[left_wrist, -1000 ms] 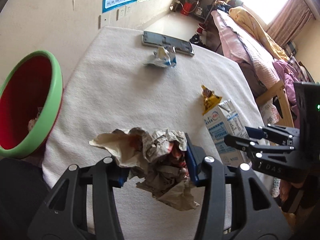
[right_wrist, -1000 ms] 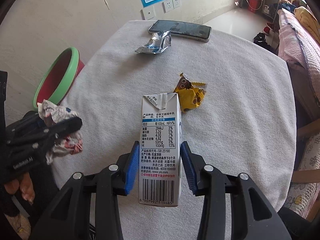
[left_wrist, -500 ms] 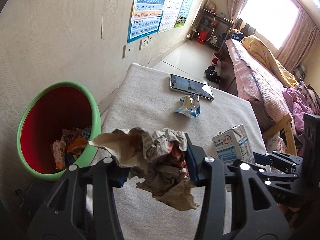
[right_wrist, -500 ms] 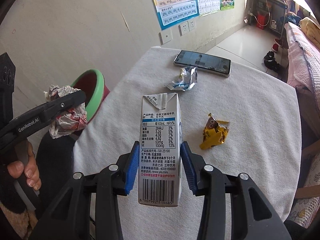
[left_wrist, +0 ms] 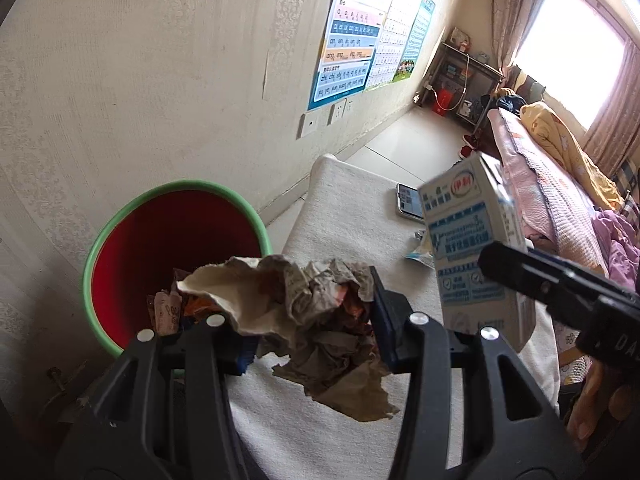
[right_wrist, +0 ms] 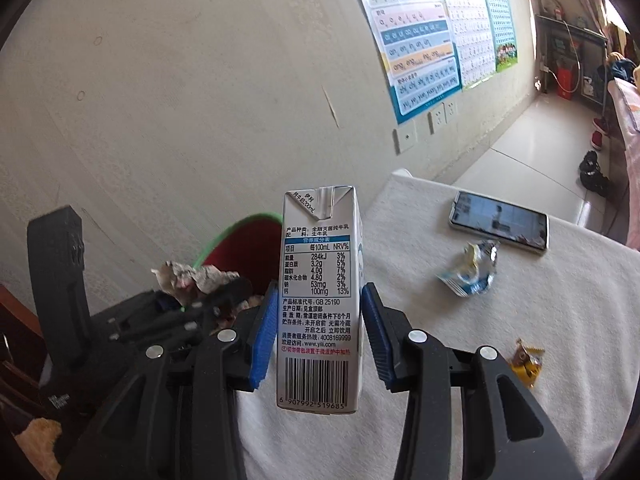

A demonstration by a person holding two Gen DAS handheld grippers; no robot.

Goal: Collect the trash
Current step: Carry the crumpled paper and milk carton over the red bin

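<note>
The left gripper (left_wrist: 308, 320) has its jaws pinching a paper wad (left_wrist: 304, 312), soft and light, near the bin (left_wrist: 176, 256). The right gripper's (right_wrist: 320, 334) jaws clamp a carton (right_wrist: 320, 300) by its flat sides, stiff, probably empty, above the worktop (right_wrist: 540, 320).

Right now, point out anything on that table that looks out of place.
The phone lies on the table among the trash, close beside a crumpled foil wrapper; a yellow candy wrapper lies farther off. It is no trash.
</note>
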